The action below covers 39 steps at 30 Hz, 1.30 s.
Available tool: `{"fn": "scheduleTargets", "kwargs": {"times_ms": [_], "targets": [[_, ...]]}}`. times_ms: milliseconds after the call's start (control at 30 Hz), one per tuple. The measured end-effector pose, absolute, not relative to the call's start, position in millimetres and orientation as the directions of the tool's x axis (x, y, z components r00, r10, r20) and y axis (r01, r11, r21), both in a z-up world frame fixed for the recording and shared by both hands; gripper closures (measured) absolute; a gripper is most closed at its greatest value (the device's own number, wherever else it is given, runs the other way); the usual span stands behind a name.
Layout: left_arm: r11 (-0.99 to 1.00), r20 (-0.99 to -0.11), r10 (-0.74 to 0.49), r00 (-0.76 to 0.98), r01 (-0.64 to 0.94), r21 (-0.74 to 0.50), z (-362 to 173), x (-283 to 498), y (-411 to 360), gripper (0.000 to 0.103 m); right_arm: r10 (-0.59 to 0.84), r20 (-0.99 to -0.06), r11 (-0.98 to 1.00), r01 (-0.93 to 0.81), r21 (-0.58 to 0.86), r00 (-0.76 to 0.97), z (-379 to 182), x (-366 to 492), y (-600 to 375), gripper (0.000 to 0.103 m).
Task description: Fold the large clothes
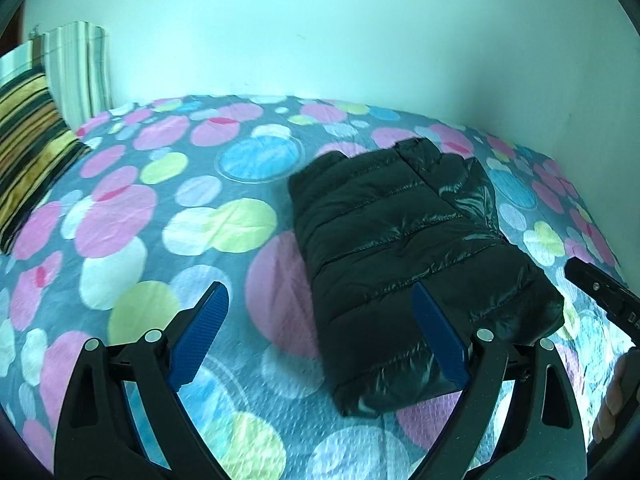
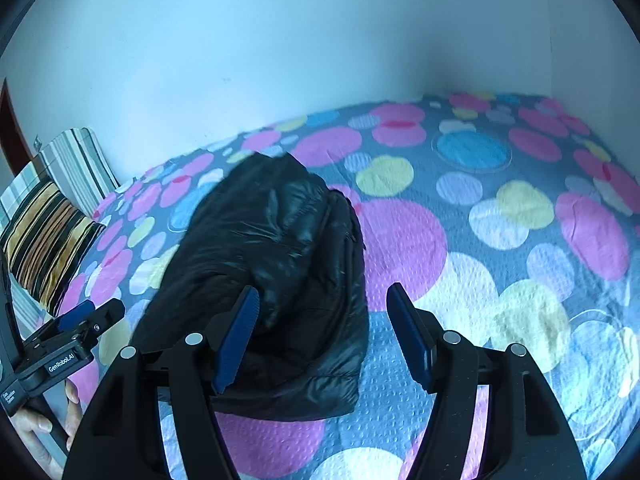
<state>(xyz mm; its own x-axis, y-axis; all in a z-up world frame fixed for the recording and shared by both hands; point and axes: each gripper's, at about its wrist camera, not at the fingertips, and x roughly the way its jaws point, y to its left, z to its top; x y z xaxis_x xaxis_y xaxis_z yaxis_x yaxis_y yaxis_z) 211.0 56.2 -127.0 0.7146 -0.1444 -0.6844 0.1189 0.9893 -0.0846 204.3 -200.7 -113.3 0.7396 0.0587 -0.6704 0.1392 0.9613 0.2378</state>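
Looking down both tongs, we see the black puffer jacket point(image 1: 404, 248) lying folded into a compact bundle on the bed, just ahead of the fingers. Left tongs point(image 1: 320, 332) stand spread, nothing between the blue pads point(image 1: 200, 340); the jacket's near corner sits behind the right-hand pad, apparently not touched. Right tongs point(image 2: 320, 336) are likewise released and empty, jacket ahead and to their left.

Risks, as we judge them: the padding is springy and the shell glossy, so the bundle may puff open or a tucked sleeve may slide out once nothing holds it. A finger passing close to the near edge could snag the fabric and drag the top layer off. The soft bedspread point(image 1: 224, 220) gives under pressure, so any pressing-down may tilt the bundle.

Surface: quilted grey bedspread with pink, blue, yellow and white dots, lightly creased. Room: plain pale wall point(image 1: 320, 32) beyond the tongs, striped pillows point(image 1: 32, 136) far left.
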Motion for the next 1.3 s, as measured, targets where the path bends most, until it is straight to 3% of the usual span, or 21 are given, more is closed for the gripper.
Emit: {"fn": "scheduleTargets", "kwargs": {"times_ms": [467, 1300], "targets": [[0.999, -0.611, 0.040, 0.791, -0.010, 0.052, -102, 161, 53, 0.002, 0.022, -0.601, 0.983, 0.094, 0.160, 0.799, -86, 166, -165, 0.031], [0.997, -0.595, 0.079, 0.800, -0.053, 0.061, -97, 131, 48, 0.002, -0.008, -0.557, 0.990, 0.083, 0.110, 0.831, -78, 133, -146, 0.031]]}}
